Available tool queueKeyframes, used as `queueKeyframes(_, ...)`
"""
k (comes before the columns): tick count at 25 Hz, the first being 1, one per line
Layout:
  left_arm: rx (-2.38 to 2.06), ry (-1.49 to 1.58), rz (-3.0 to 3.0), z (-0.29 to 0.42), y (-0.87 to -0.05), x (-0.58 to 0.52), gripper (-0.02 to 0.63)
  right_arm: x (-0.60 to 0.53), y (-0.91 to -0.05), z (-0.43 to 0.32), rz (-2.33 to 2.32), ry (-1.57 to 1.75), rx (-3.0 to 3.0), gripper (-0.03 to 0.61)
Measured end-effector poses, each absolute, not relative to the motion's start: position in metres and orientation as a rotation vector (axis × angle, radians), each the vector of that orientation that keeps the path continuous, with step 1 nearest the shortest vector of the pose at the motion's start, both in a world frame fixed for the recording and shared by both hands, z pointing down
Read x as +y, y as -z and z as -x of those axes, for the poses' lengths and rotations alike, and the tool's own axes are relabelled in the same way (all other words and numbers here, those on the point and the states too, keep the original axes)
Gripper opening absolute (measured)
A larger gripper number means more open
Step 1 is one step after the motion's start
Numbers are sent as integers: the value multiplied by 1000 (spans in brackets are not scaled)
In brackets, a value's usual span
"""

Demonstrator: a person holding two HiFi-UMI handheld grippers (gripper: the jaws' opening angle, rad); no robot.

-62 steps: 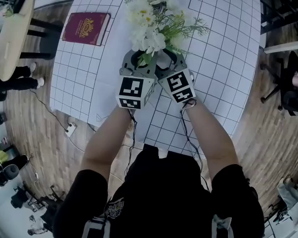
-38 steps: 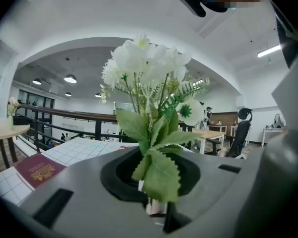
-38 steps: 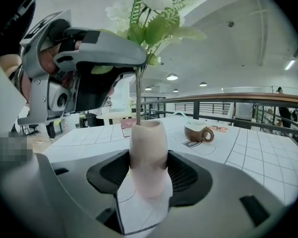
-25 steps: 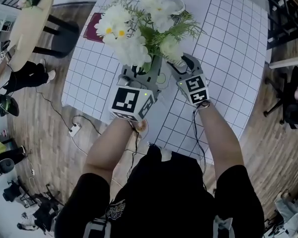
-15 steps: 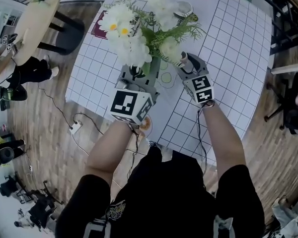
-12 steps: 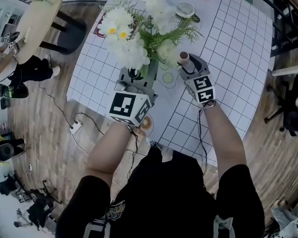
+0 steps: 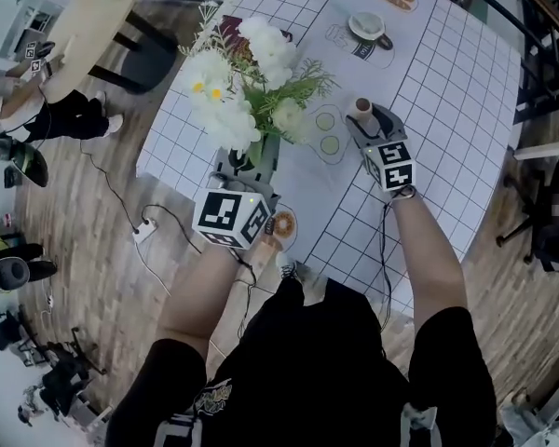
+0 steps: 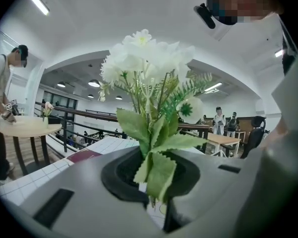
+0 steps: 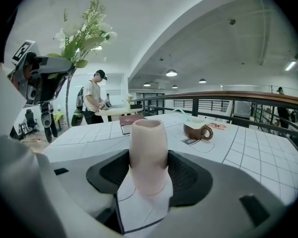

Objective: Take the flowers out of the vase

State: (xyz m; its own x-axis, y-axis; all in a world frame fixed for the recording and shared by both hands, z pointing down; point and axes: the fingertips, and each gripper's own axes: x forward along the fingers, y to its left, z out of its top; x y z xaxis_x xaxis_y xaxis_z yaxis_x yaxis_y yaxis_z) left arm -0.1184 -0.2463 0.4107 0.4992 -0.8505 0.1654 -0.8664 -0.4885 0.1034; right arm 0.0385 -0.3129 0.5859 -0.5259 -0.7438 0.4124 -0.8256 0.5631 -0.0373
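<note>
1. The left gripper (image 8: 156, 202) has its fingers (image 8: 89, 197) set narrow, clamped on the lower stems of the flowers (image 8: 149, 58), just beneath the lowest leaves. Gripping this low keeps the blooms and foliage free above the fingers and uncrushed.
2. The bouquet stands roughly upright. It is carried to the left of the vase (image 9: 149, 152) and well apart from it, near the left edge of the tabletop (image 7: 447, 128). No stem is inside the vase mouth.
3. The right gripper (image 9: 149, 175) has its fingers (image 9: 208, 182) closed on the body of the pink vase, one on each side. The vase is upright with its empty mouth above the fingers. Judged purpose: restraint, so that the vase neither tips nor follows the stems.
4. Whether the vase base rests on the tabletop cannot be determined from the right gripper view.
5. Task status, as a judgement: extraction is essentially complete. What remains is likely to set the flowers down.
6. Nearby items:
   - a brown cup (image 7: 365, 26) on the far side of the tabletop;
   - a maroon book (image 9: 130, 119) beyond the bouquet.
7. Caution: the thin artificial stems offer little gripping surface, so the bouquet could swivel or slip in the left fingers if tilted.
</note>
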Motion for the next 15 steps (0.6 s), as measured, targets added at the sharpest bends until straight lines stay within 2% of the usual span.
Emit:
queueKeyframes(8, -1508, -175, -2513, 153, -427, -219, 57, -295, -587, -39, -1307, -333, -2385, 256)
queueKeyframes(15, -1492, -185, -2509, 184, -428, -183, 57, -246, -546, -50, -1514, -459, -2426, 256)
